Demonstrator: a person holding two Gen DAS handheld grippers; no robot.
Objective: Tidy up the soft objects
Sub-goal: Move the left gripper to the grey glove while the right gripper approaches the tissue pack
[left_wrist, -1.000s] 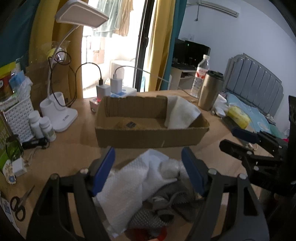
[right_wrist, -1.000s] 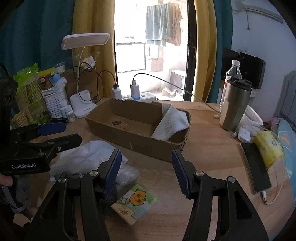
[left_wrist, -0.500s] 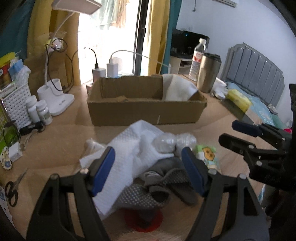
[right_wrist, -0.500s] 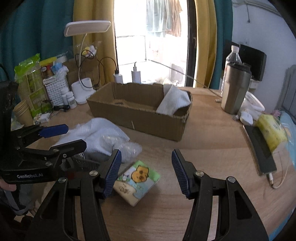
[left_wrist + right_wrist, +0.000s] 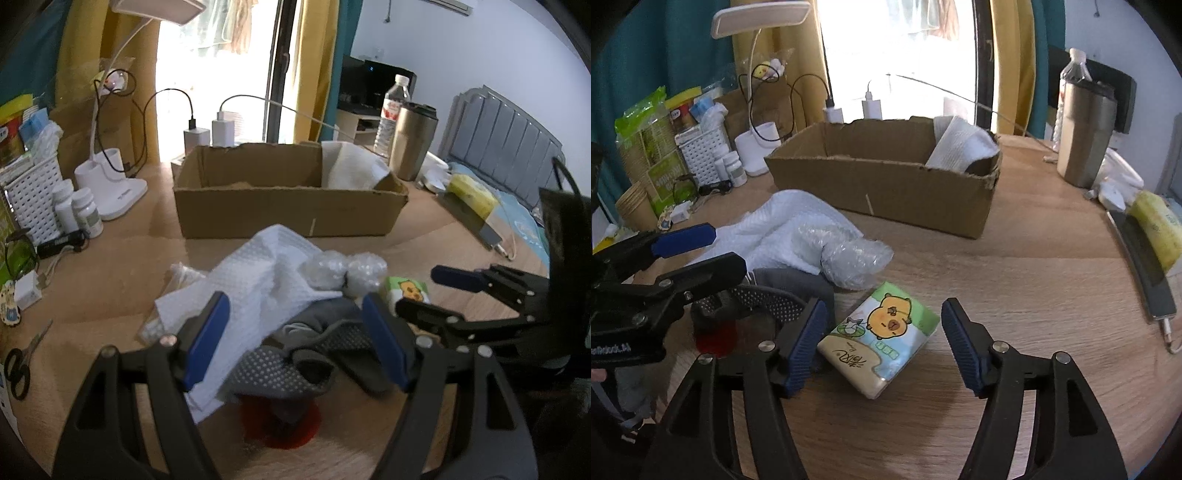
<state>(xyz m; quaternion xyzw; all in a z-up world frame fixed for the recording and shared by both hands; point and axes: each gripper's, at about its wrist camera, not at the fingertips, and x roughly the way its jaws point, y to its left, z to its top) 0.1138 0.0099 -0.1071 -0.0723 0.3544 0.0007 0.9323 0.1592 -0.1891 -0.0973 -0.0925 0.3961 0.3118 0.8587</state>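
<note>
While your left gripper [image 5: 295, 339] hangs over the pile on the table [image 5: 1015, 280], its fingers stand wide apart with nothing between the pads. Under it lie a white towel [image 5: 266, 280], a grey dotted glove [image 5: 295, 369] and a wad of bubble wrap [image 5: 340, 269], heaped together and touching. Your right gripper [image 5: 882, 343] is spread just as wide and holds nothing; the tissue pack [image 5: 882, 332] lies flat on the table between its fingers, neither pad touching it. That pack sits just beside the bubble wrap. Beyond the pile stands the cardboard box [image 5: 886, 184], with a folded white cloth [image 5: 960, 144] leaning in its right end
</note>
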